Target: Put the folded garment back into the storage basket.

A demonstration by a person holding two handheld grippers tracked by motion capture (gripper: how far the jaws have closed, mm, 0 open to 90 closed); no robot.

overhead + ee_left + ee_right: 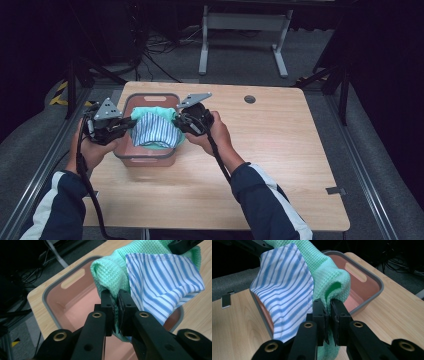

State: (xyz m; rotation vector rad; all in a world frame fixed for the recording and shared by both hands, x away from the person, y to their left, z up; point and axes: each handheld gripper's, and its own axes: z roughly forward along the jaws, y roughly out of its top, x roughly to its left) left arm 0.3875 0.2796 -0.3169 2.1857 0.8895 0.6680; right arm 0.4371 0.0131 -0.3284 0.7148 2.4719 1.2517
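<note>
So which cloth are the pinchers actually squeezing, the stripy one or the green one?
The green waffle cloth. Both the left gripper and the right gripper pinch its edge. The blue-striped cloth lies against it, over the pink bin.

sleeves [265, 197]: navy w/ white stripe | hand-held gripper [115, 302]: blk, brass screws

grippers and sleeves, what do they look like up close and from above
Each tool, left and right, is black with a grey three-cornered plate on top and a black cable trailing back past the forearm. In the gripper views the two black jaws are flat-sided bars with brass-coloured rings at the pivots. The person wears dark navy sleeves with white side stripes.
</note>
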